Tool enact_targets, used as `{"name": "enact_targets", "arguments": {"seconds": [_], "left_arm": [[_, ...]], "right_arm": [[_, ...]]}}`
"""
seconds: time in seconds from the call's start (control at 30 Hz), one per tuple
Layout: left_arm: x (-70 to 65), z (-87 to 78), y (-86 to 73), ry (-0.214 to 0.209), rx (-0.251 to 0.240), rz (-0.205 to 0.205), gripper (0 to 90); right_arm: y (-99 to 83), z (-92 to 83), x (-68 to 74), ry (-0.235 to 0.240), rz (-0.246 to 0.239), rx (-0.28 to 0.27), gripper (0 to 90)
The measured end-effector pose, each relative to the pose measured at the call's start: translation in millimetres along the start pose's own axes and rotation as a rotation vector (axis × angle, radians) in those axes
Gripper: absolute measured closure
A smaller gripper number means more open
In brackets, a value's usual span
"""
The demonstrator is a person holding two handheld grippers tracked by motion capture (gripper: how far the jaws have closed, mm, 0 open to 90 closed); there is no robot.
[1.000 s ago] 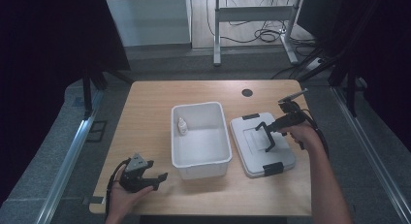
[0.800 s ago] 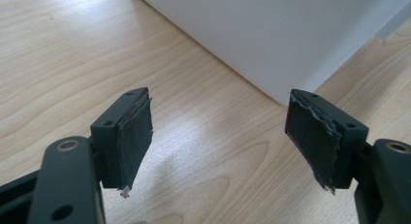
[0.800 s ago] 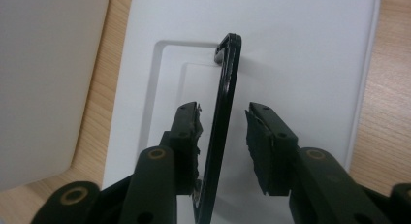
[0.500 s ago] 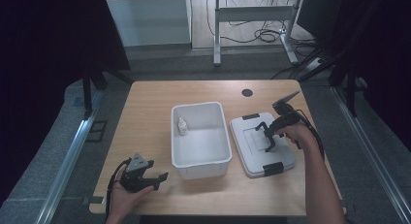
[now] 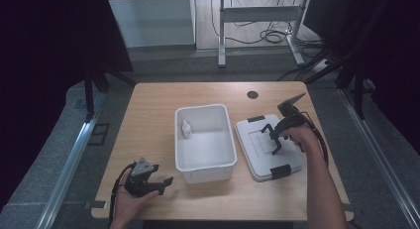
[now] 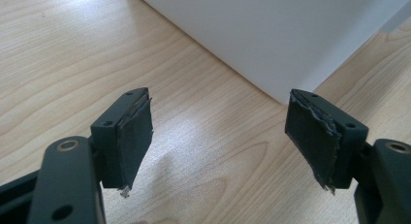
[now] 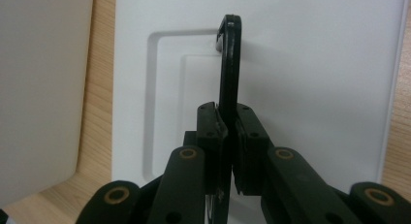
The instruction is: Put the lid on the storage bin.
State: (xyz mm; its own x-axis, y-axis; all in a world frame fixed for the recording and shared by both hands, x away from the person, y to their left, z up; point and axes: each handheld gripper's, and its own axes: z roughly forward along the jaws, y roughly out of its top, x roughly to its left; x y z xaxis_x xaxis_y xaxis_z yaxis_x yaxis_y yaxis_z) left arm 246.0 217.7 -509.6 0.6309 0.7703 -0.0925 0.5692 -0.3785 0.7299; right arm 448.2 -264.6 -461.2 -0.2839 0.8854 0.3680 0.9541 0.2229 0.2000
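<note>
A white bin [image 5: 207, 172] stands mid-table with a small white bottle [image 5: 186, 129] inside at its left wall. Right of it lies the white lid [image 5: 289, 157], flat on the table, with a black handle [image 5: 271, 138] raised upright from its middle. My right gripper [image 5: 274, 136] is shut on that handle [image 7: 229, 59]; in the right gripper view the jaws [image 7: 228, 122] pinch it from both sides above the lid [image 7: 315, 64]. My left gripper [image 5: 163, 174] rests at the front left, open and holding nothing [image 6: 218, 136], facing the bin's near corner [image 6: 271, 35].
Black latches sit at the lid's far end [image 5: 255, 119] and near end [image 5: 280, 171]. A dark round grommet [image 5: 252, 94] is set into the table's back edge. Bare wood lies left of the bin. Desk legs and cables stand on the floor beyond the table.
My right gripper has shifted slightly left and toward the person over the lid, keeping the handle in its jaws. The left gripper has not moved.
</note>
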Motion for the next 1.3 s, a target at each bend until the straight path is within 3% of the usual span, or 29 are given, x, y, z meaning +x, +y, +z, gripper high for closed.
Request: {"name": "enact_targets", "arguments": {"seconds": [0.1, 0.43, 1.07, 1.3], "left_arm": [[-1.0, 1.5, 0.0, -0.003, 0.005, 0.004, 25.6], [1.5, -2.9, 0.0, 0.000, -0.009, -0.004, 25.6], [1.0, -3.3, -0.2, -0.003, -0.013, -0.007, 25.6], [0.9, -2.1, -0.3, -0.003, -0.007, -0.007, 25.6]], "right_arm": [[0.5, -1.6, 4.9, -0.022, 0.002, 0.003, 84.2], [0.4, -22.9, 10.8, -0.026, 0.017, -0.028, 84.7], [-1.5, -87.0, 27.3, -0.013, 0.036, -0.153, 84.8], [-0.6, -98.9, 31.9, 0.013, 0.031, -0.177, 84.8]]}}
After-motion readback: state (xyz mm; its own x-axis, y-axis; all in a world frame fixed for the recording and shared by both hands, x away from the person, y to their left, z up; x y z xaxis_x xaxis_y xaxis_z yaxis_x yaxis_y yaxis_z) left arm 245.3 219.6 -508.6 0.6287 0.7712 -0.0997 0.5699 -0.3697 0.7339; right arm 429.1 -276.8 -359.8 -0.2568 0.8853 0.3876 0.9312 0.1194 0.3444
